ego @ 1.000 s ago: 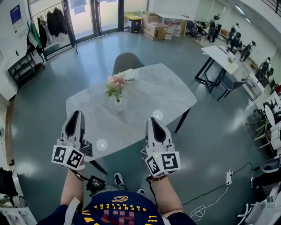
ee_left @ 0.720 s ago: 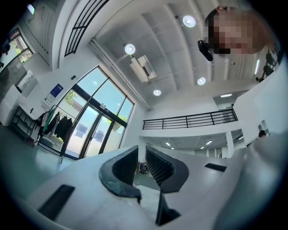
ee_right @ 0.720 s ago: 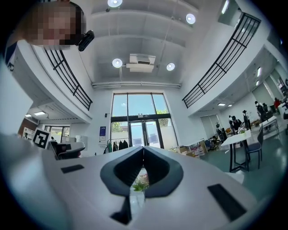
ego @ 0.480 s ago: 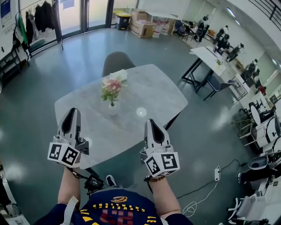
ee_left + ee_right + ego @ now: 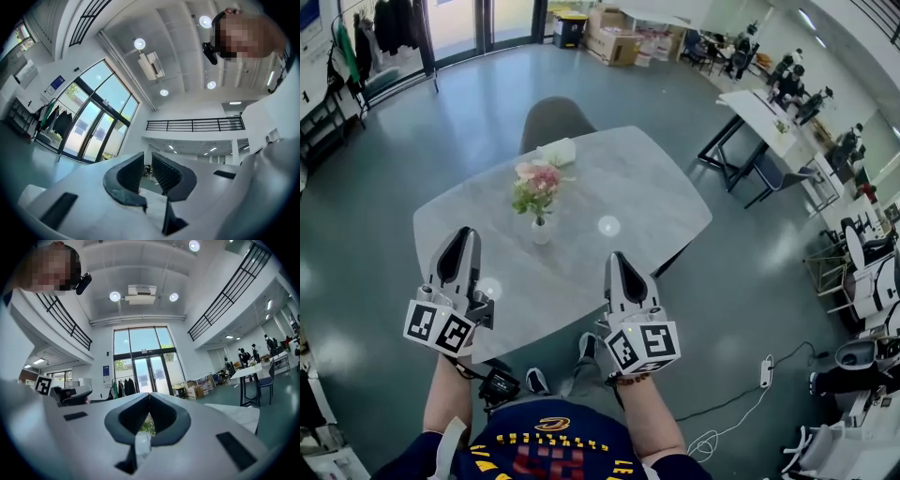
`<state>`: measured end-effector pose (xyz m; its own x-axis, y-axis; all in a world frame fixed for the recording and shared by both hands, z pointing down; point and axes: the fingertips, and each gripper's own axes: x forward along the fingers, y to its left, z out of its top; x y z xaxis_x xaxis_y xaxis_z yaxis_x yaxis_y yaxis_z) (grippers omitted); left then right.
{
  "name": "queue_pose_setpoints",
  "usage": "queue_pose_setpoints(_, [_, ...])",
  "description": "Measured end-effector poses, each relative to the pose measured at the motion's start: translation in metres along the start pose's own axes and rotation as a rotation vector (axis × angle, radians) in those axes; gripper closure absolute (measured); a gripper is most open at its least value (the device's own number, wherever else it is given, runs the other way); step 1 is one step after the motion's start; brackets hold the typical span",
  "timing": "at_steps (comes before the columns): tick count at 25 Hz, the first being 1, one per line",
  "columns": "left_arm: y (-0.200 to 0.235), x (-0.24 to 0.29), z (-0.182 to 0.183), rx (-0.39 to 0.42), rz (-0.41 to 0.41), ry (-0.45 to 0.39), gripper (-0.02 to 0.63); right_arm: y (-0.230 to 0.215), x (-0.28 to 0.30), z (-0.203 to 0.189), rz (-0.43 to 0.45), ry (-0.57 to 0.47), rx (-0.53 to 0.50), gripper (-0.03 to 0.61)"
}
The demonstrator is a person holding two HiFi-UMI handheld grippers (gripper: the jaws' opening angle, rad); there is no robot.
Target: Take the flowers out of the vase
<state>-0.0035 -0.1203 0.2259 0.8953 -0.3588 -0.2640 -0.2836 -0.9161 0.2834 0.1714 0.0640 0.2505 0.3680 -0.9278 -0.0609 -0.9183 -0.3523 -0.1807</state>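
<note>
While left claw (image 5: 460,235) and right claw (image 5: 614,259) advance, flowers (image 5: 536,183) stay in vase (image 5: 541,232)

The bench (image 5: 656,197) top looks like pale grey stone, faintly veined and polished enough to throw back round spots of ceiling light. The floor (image 5: 750,309) is smooth grey with a wet-looking sheen. The small vase (image 5: 541,232) is white and glossy; ceramic or glass, I can't tell. The left gripper (image 5: 457,236) and right gripper (image 5: 615,260) have smooth white plastic shells, and their jaws are lined with dark grey, rubbery-looking pads, ribbed on the left one. The chair (image 5: 551,120) is dull matt grey. The boxes (image 5: 614,42) are brown cardboard.
</note>
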Motion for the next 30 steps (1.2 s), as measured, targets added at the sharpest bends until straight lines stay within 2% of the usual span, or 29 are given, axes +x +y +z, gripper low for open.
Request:
queue_pose_setpoints(7, [0.007,0.036,0.007,0.015,0.091,-0.040,0.578,-0.022,0.061,0.006,0.115,0.006,0.033,0.571])
queue_pose_setpoints(23, [0.024,0.109,-0.045,-0.004,0.257,-0.022,0.578,-0.094,0.161,-0.014,0.257,0.090,0.081,0.571])
queue_pose_setpoints(30, [0.016,0.111,-0.028,0.049,0.334,-0.075,0.578,-0.102,0.186,-0.004,0.345,0.067,0.103,0.571])
